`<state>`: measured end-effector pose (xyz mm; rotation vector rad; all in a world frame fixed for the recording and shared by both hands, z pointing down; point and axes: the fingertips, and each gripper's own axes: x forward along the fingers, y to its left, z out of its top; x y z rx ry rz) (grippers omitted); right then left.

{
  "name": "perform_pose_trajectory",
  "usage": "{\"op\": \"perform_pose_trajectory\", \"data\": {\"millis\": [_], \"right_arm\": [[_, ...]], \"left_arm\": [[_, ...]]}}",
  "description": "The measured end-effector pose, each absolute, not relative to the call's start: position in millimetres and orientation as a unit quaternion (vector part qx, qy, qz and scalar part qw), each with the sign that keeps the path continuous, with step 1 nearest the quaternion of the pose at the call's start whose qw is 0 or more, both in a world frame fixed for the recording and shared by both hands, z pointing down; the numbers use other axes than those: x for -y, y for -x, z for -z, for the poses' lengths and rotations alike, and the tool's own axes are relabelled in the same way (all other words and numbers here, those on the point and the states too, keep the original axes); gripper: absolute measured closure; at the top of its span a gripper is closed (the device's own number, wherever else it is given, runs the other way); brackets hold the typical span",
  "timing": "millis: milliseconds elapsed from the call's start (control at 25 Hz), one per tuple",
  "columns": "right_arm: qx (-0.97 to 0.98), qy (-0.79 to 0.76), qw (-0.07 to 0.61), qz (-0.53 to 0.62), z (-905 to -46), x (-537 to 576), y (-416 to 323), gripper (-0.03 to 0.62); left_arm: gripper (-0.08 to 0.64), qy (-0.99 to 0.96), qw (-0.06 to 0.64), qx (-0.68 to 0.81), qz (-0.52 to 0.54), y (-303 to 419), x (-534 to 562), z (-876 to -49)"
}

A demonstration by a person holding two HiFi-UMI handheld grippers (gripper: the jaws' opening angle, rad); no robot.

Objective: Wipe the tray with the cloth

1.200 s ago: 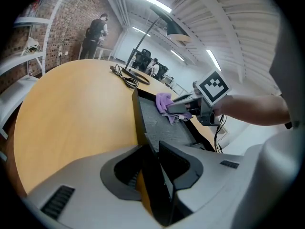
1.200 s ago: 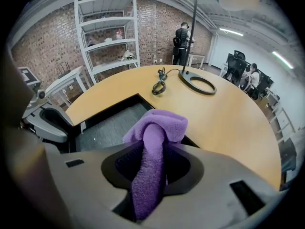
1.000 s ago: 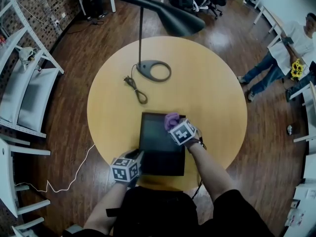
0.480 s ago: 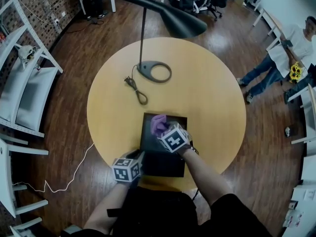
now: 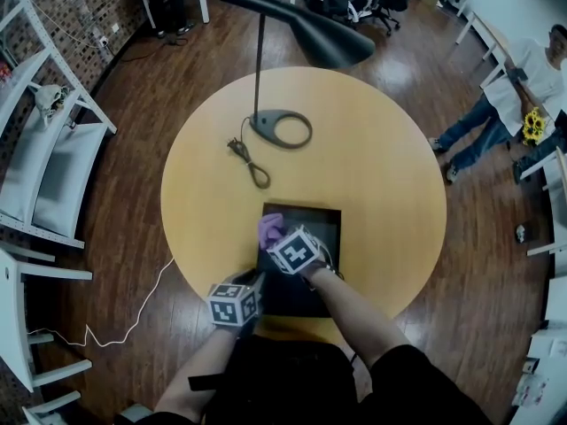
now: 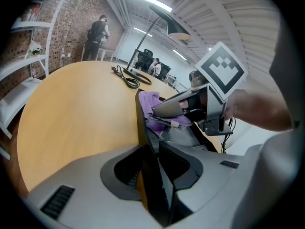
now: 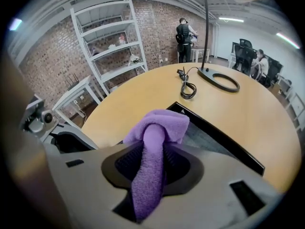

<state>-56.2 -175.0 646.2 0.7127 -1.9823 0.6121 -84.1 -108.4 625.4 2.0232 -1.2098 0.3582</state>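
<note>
A black rectangular tray (image 5: 324, 227) lies on the near part of the round wooden table (image 5: 381, 175). My left gripper (image 5: 253, 283) is shut on the tray's near left rim, and in the left gripper view the rim (image 6: 141, 128) runs out from between the left gripper (image 6: 151, 162) jaws. My right gripper (image 5: 278, 238) is shut on a purple cloth (image 5: 269, 228) and presses it on the tray's far left part. From the right gripper (image 7: 153, 156) the cloth (image 7: 159, 125) bunches out ahead, over the tray (image 7: 224, 140). The left gripper view also shows the cloth (image 6: 151, 102).
A black lamp base (image 5: 281, 128) with a coiled cord (image 5: 251, 165) stands at the table's far side, its shade (image 5: 323, 35) hanging above. White shelving (image 5: 44, 166) stands at the left. A person (image 5: 509, 100) stands on the wood floor at the right.
My right gripper has dragged the cloth from the tray's far right corner across to its far left and slightly nearer. The left gripper has kept its hold on the rim.
</note>
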Motion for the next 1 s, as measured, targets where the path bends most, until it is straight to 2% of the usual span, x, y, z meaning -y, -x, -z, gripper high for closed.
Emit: {"op": "perform_pose_trajectory", "data": {"millis": [200, 600, 1000], "right_arm": [[0.801, -0.297, 0.453, -0.254, -647, 174, 50, 0.474], [0.768, -0.346, 0.478, -0.249, -651, 175, -8, 0.474], [0.731, -0.365, 0.523, -0.244, -652, 161, -63, 0.474]], "left_arm": [[0.460, -0.784, 0.378, 0.470, -0.148, 84, 111, -626], [0.460, -0.756, 0.451, 0.438, -0.182, 84, 123, -634], [0.459, -0.757, 0.446, 0.439, -0.189, 84, 124, -633]]}}
